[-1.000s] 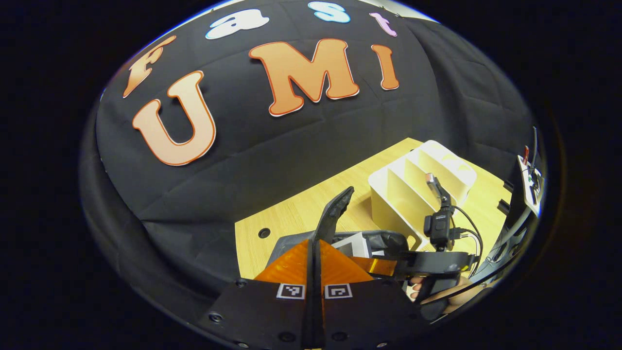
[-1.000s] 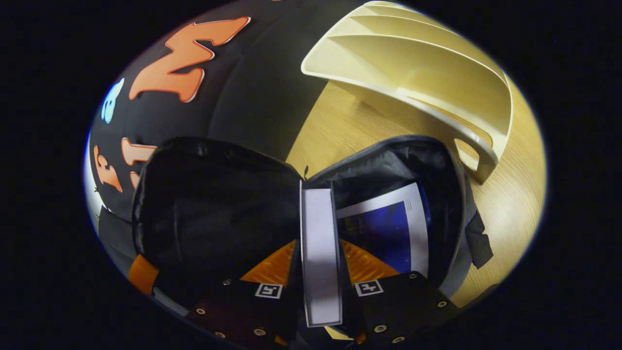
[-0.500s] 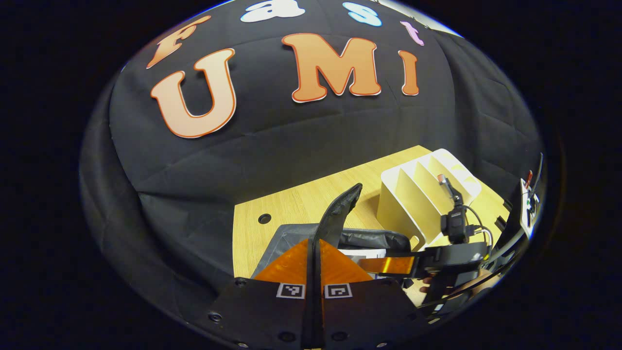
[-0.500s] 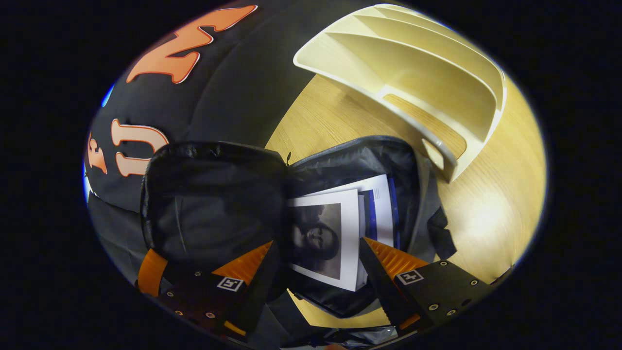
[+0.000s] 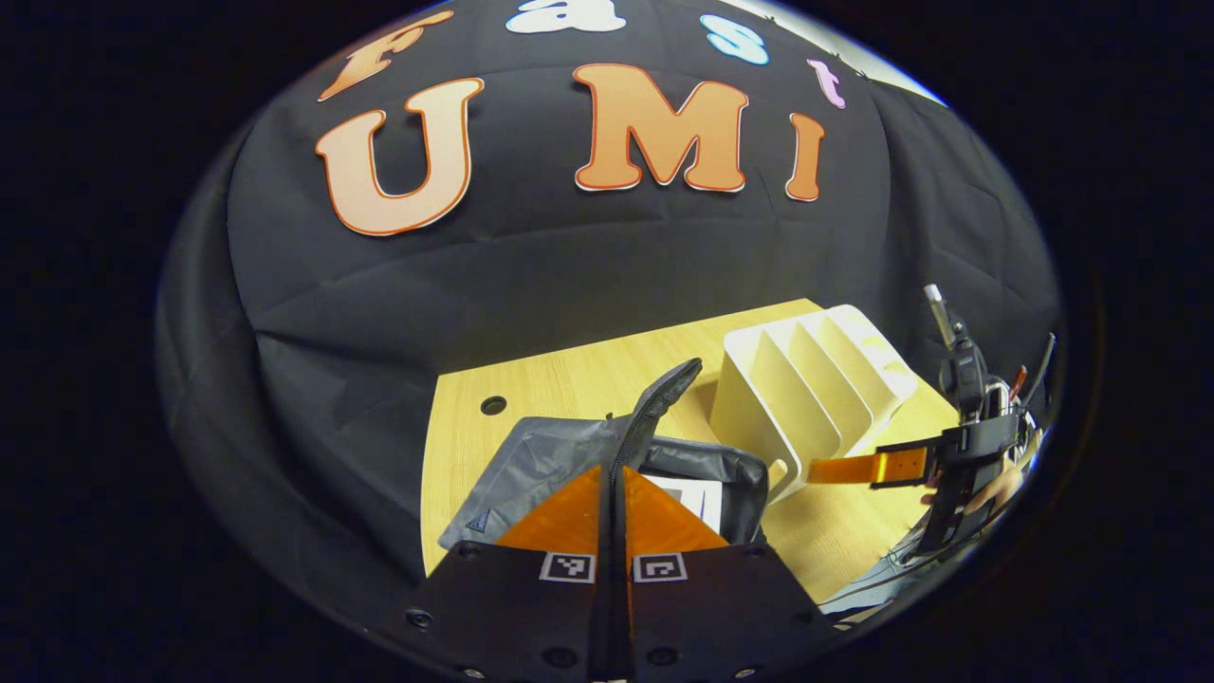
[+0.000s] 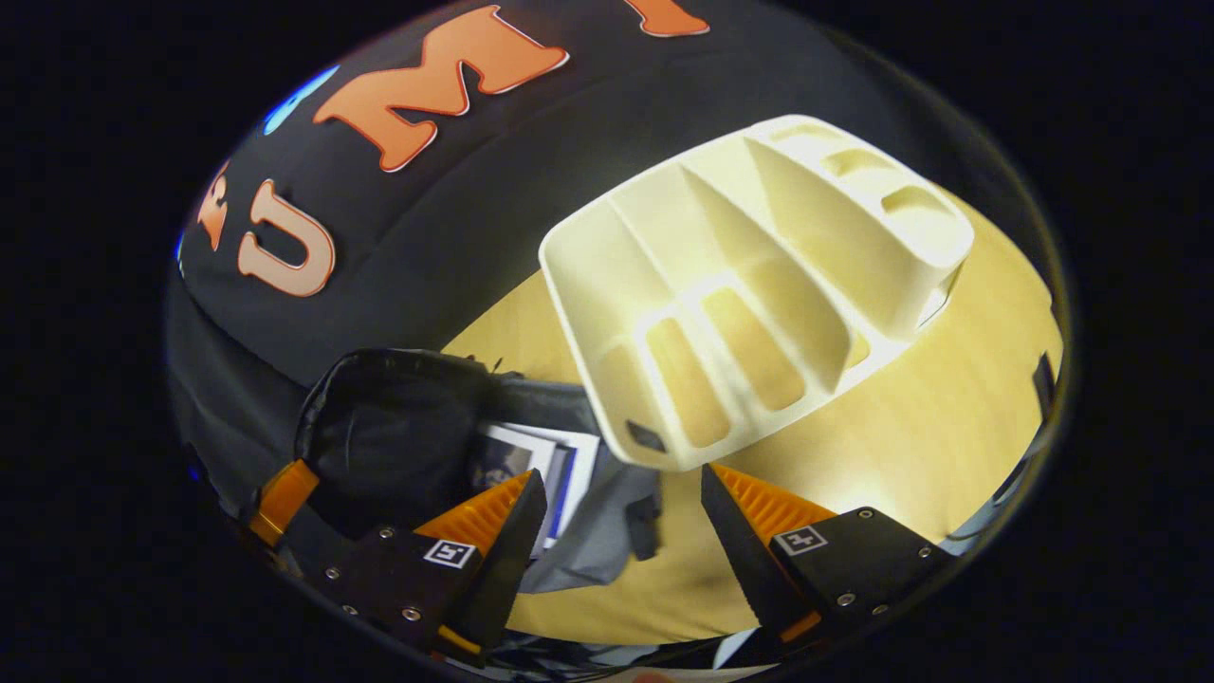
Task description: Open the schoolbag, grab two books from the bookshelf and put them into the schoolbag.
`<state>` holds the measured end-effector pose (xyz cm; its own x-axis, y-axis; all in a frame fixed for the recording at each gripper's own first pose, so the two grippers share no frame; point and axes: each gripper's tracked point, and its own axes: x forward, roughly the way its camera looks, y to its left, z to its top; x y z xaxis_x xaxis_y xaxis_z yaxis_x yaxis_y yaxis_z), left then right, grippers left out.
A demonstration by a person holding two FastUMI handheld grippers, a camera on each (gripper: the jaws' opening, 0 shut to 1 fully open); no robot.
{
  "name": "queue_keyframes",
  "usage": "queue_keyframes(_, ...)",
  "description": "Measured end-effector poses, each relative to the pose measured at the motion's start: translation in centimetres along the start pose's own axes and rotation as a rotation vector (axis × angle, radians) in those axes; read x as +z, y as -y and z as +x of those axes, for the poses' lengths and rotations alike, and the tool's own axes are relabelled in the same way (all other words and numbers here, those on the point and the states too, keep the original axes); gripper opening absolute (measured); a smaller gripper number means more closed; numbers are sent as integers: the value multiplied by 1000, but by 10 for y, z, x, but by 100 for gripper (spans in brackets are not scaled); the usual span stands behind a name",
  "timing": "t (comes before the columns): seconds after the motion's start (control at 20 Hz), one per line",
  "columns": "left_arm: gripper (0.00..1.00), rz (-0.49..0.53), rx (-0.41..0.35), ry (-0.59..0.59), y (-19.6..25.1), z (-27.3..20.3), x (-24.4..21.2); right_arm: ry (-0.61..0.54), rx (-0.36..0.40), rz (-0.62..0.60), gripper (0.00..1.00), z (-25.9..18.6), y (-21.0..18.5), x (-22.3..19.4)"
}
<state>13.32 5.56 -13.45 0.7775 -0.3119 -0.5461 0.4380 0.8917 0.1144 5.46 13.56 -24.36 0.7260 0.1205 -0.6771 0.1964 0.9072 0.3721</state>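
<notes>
The grey schoolbag (image 5: 531, 465) lies open on the wooden table. Its black flap (image 5: 664, 398) stands up, pinched between the fingers of my left gripper (image 5: 612, 503). Two books (image 6: 536, 465) lie inside the bag, a white-edged cover on top, which also shows in the left gripper view (image 5: 697, 498). My right gripper (image 6: 621, 503) is open with nothing between its fingers. It hovers above the table between the bag and the white bookshelf (image 6: 749, 304). The shelf's slots hold no books. In the left gripper view, the right gripper (image 5: 854, 468) is to the right of the bag, held by a hand (image 5: 986, 489).
The bookshelf (image 5: 806, 398) stands right of the bag on the light wooden table (image 6: 910, 446). A small round hole (image 5: 493, 405) is in the tabletop near the far left. An orange finger of the left gripper (image 6: 285, 493) shows at the flap's lower left.
My right gripper released the white book into the bag, opened, and drew back up and to the right towards the bookshelf. The left gripper kept the flap raised.
</notes>
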Motion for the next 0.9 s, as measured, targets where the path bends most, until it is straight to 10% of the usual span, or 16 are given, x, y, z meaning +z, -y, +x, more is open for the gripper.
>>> queue_keyframes(0.6, 9, -104, -64, 5, 58, -15, -43, 184, -172, -248, 98, -71, 110, 88)
queue_keyframes(0.85, 94, -164, -44, 94, 62, -36, -26, 322, -103, -305, 98, -105, 68, 125)
queue_keyframes(0.9, 94, -168, -17, 132, 56, -39, -18, 351, -84, -318, 98, -113, 57, 130)
